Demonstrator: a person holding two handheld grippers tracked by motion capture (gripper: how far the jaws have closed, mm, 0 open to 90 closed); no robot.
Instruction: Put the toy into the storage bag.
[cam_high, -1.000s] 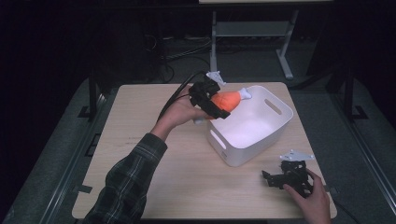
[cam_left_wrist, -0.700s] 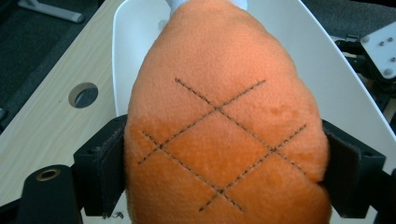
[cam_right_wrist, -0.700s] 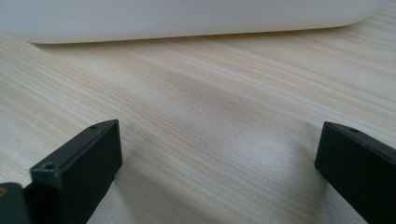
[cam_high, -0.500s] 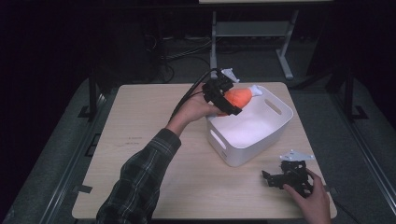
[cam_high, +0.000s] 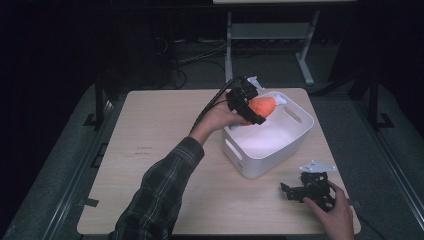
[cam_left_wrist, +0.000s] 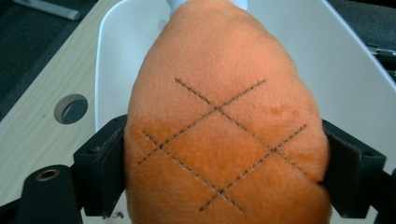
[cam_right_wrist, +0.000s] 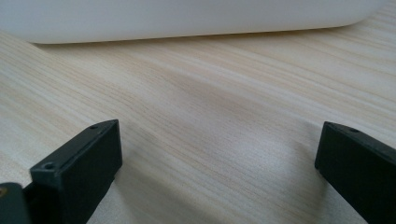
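An orange plush drumstick (cam_high: 261, 106) with a white bone end hangs over the back left of a white plastic bin (cam_high: 295, 142). My left gripper (cam_high: 250, 114) is shut on it; in the left gripper view both black pads press the sides of the plush drumstick (cam_left_wrist: 224, 126), which carries stitched crossed lines, with the bin's wall (cam_left_wrist: 327, 51) behind it. My right gripper (cam_high: 289, 191) rests on the table at the front right, held by a hand. Its jaws stand wide apart in the right gripper view, the right gripper (cam_right_wrist: 219, 163) holding nothing over bare wood.
The wooden table (cam_high: 155, 150) has a small round hole (cam_left_wrist: 71, 108) near the bin. The bin's side (cam_right_wrist: 187, 18) lies just ahead of my right gripper. Dark floor and a metal stand (cam_high: 270, 35) lie beyond the table's far edge.
My left gripper has carried the plush drumstick rightward and farther over the bin. The right gripper has stayed still.
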